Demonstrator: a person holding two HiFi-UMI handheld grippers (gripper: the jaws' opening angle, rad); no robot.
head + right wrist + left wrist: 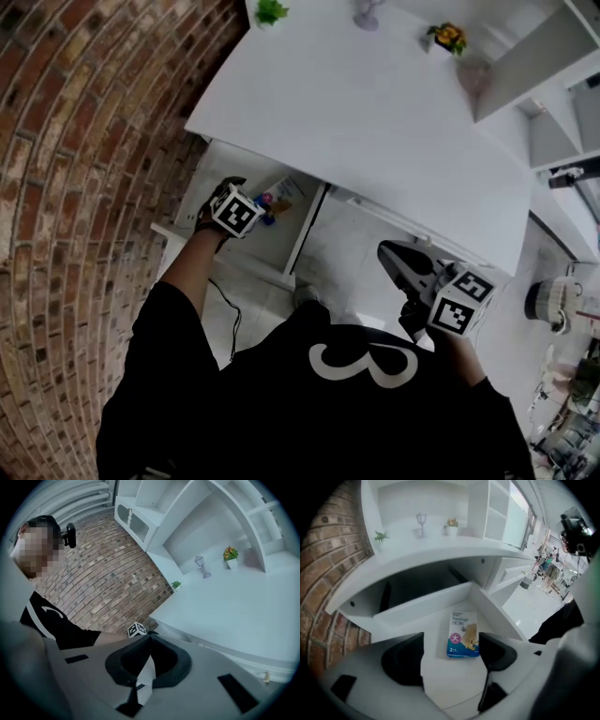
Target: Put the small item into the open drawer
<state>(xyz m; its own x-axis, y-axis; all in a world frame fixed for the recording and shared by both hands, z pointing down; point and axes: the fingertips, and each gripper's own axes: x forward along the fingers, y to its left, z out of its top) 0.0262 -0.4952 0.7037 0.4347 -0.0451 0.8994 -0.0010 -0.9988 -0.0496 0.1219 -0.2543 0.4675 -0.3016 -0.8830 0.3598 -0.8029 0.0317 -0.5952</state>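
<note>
A small blue and white bandage box (463, 634) lies flat on the floor of the open white drawer (423, 604). My left gripper (451, 654) hangs just above it, open, with the box's near end showing between the two dark fingers and apart from both pads. In the head view the left gripper (246, 204) reaches into the drawer (302, 234) under the desk, next to the box (283, 190). My right gripper (401, 261) is held in the air by the desk's front edge. Its jaws (149, 639) are shut with nothing between them.
The white desk top (356, 103) overhangs the drawer and carries a green plant (271, 11), a small lamp (366, 11) and a flower pot (447, 37) at the back. A brick wall (75, 187) stands close on the left. White shelves (562, 84) rise on the right.
</note>
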